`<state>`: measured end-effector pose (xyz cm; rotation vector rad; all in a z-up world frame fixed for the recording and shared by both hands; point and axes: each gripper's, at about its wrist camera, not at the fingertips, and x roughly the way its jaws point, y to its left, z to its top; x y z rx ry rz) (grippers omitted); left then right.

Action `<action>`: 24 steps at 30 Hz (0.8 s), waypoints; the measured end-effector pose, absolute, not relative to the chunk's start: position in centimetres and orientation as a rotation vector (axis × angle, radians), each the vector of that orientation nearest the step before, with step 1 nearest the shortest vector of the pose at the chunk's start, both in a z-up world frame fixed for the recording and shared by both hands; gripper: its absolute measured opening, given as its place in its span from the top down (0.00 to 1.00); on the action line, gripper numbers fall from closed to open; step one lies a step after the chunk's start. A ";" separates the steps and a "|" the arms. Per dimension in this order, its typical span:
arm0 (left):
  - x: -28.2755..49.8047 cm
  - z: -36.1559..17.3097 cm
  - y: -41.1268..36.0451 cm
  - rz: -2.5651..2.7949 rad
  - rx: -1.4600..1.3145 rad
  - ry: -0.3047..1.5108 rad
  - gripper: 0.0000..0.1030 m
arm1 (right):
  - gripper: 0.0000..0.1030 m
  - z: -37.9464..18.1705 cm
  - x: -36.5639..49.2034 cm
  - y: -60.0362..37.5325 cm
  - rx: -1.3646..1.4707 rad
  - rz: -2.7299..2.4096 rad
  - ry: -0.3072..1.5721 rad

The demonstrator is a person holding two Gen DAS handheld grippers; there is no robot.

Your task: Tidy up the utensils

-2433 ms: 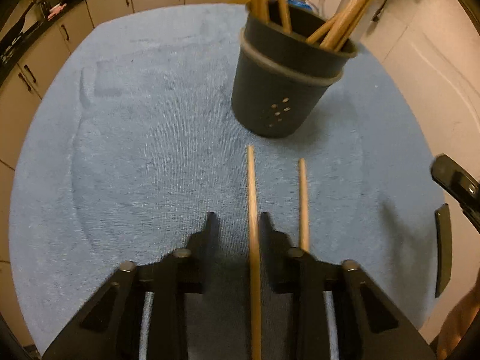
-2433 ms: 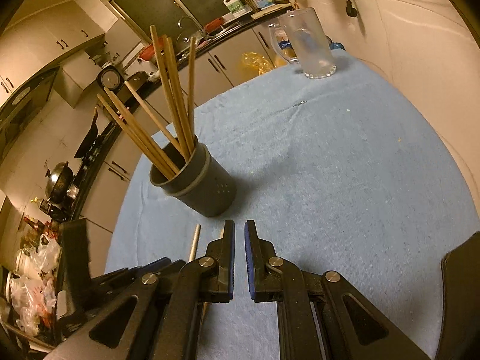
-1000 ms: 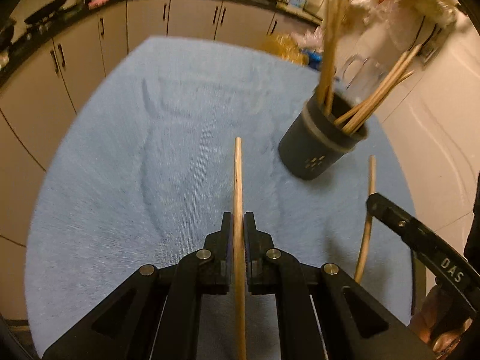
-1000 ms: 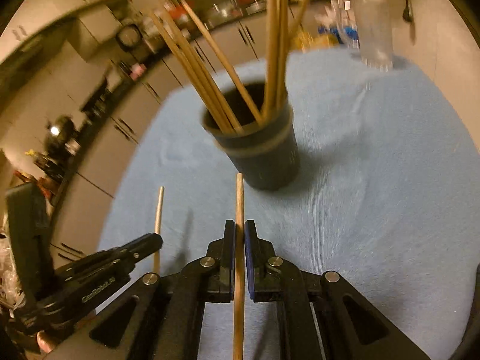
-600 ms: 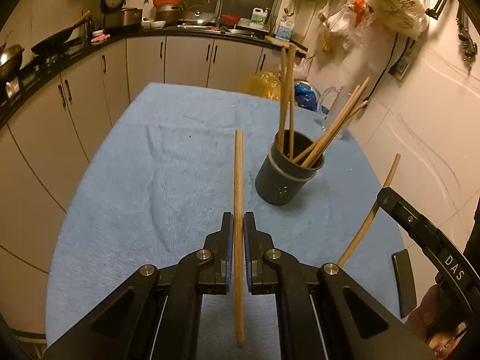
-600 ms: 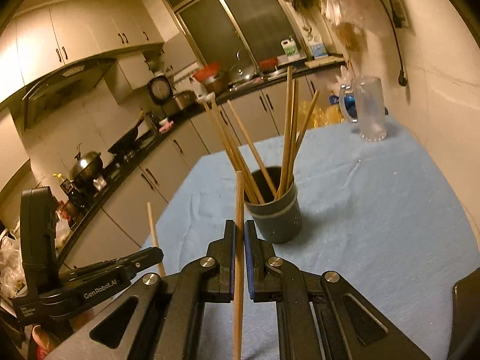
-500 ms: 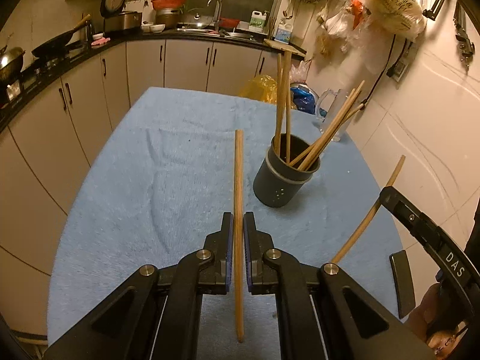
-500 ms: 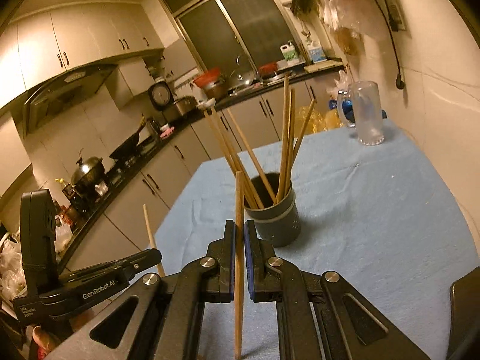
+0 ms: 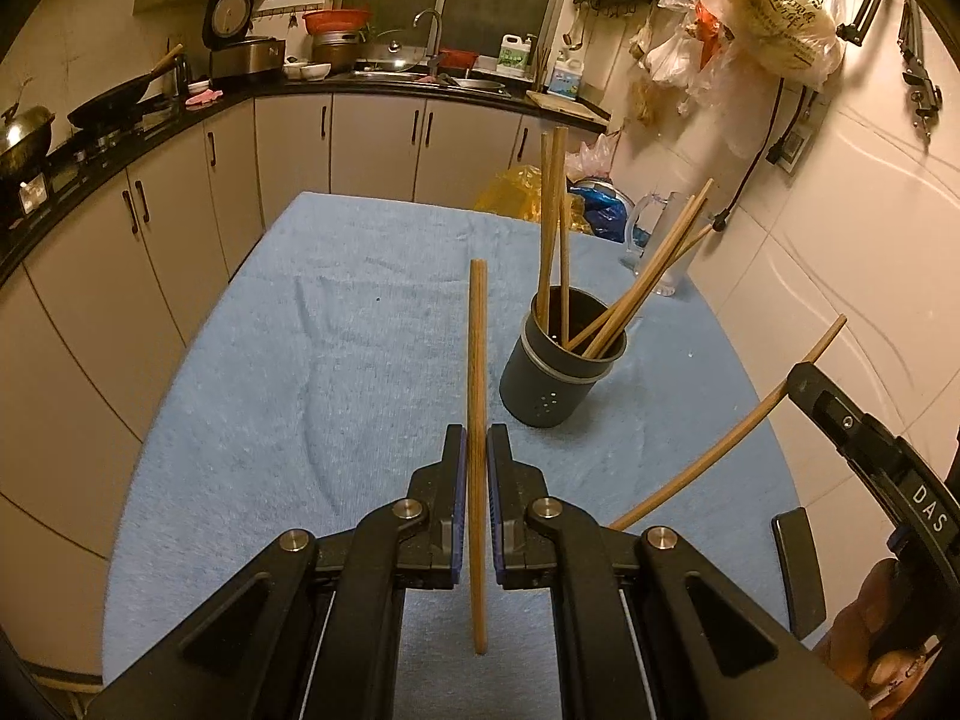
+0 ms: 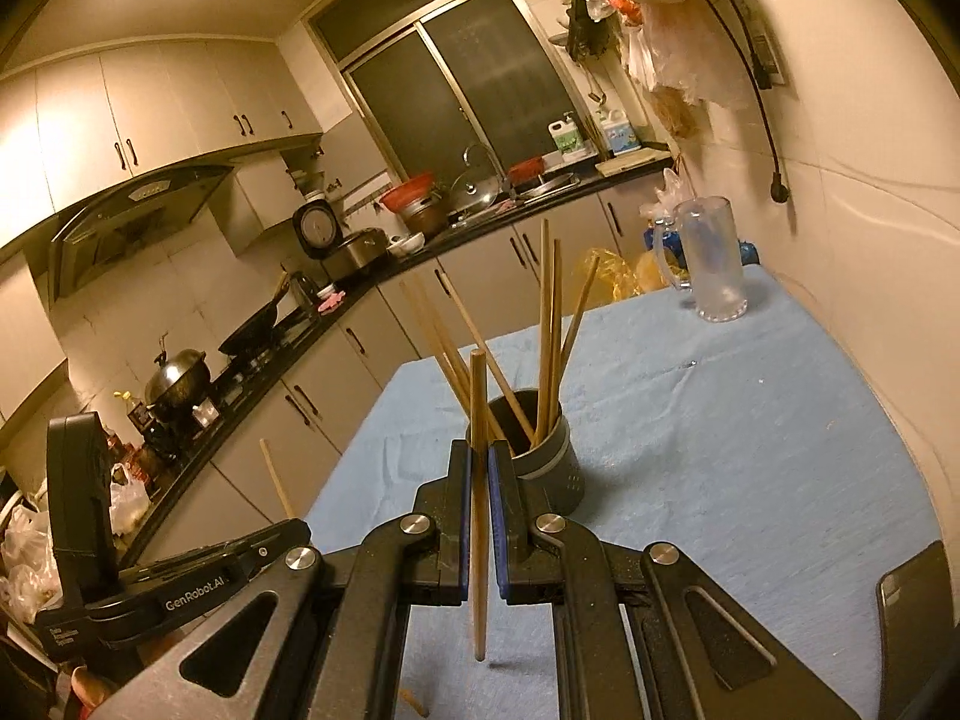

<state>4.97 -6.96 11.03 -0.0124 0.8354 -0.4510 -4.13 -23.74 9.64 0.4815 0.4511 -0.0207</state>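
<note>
1. Our left fingers (image 9: 475,474) clamp one chopstick (image 9: 476,372), long axis running up-frame; the holder (image 9: 561,366) sits just right of its tip.
2. Our right fingers (image 10: 479,480) clamp another chopstick (image 10: 478,408), the holder (image 10: 543,450) straight ahead, nearer.

Left wrist camera is sitting behind its own gripper (image 9: 475,462), looking steeply down and forward over the blue towel (image 9: 300,372) toward the far counter (image 9: 372,81); the dark holder (image 9: 561,369) is lying just ahead, right of centre. Right wrist camera is sitting behind the right gripper (image 10: 480,468), tilting less steeply, taking in upper cabinets (image 10: 168,120) and window (image 10: 468,90), with the holder (image 10: 540,456) close ahead. Both views are sharing the holder, towel (image 10: 750,420), glass mug (image 9: 657,240) (image 10: 711,264) and counter (image 10: 540,186), and each is catching the other gripper at its edge.
</note>
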 end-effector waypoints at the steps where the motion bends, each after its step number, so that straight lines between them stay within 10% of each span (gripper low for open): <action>1: 4.9 11.1 -7.0 -0.451 -0.012 0.834 0.94 | 0.94 9.7 -4.2 -23.8 0.483 -0.022 0.448; 24: 4.6 12.7 -7.3 -0.457 0.000 0.800 0.94 | 0.94 10.7 -5.1 -24.3 0.481 -0.032 0.422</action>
